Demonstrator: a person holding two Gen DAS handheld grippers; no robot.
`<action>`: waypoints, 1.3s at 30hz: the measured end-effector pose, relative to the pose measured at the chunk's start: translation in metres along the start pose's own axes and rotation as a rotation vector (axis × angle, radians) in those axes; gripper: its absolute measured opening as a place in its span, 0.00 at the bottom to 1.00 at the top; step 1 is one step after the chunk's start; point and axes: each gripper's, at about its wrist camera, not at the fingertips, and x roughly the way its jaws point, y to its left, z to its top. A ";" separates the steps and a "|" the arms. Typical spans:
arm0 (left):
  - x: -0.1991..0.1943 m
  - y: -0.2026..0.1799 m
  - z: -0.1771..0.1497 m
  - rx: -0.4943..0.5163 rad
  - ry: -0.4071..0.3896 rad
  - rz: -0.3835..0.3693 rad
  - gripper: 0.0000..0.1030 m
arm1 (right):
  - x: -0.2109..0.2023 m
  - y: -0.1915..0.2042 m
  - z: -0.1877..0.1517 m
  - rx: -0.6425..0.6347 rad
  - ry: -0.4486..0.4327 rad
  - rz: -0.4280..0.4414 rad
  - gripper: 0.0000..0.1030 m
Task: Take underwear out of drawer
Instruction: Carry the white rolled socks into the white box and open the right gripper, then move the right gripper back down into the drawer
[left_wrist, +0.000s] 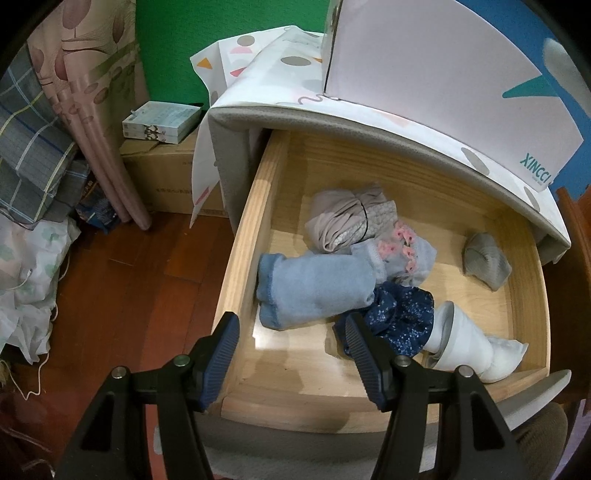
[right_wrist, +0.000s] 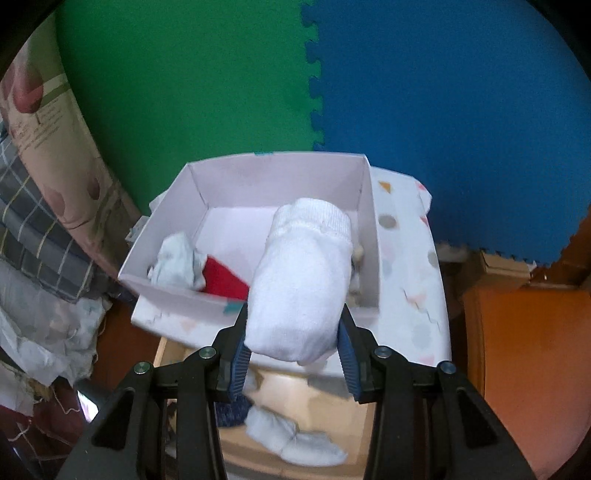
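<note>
Nearest in the left wrist view, the left tongs (left_wrist: 291, 341) are seen partly open with nothing between the pads, poised over the front left corner of the wooden drawer (left_wrist: 255, 236), which is pulled out. Within the drawer, a dark blue speckled garment (left_wrist: 400, 317) and a white rolled piece (left_wrist: 465, 343) lie toward the front; a light blue roll (left_wrist: 314, 288) lies beside them, a pink-flowered piece (left_wrist: 404, 251) and a beige bundle (left_wrist: 347, 218) farther back, and a grey piece (left_wrist: 487, 262) apart at the right. In the right wrist view, the right tongs (right_wrist: 293, 341) are closed on a white rolled garment (right_wrist: 301, 280), held above the drawer and in front of the white box (right_wrist: 177, 291). The box stands on the patterned cloth (right_wrist: 410, 266) covering the cabinet top; a pale garment (right_wrist: 173, 266) and a red one (right_wrist: 221, 280) lie inside it. Green and blue foam mats (right_wrist: 443, 92) form the background.
</note>
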 end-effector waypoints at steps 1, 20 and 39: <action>0.000 0.000 0.000 0.001 -0.002 0.000 0.60 | 0.005 0.002 0.008 -0.008 -0.001 -0.011 0.38; 0.000 0.001 0.000 0.004 -0.005 0.005 0.60 | 0.093 -0.003 0.034 0.047 0.125 -0.065 0.45; 0.001 -0.001 -0.001 0.019 0.003 0.008 0.60 | 0.014 -0.005 -0.045 -0.133 0.180 0.018 0.60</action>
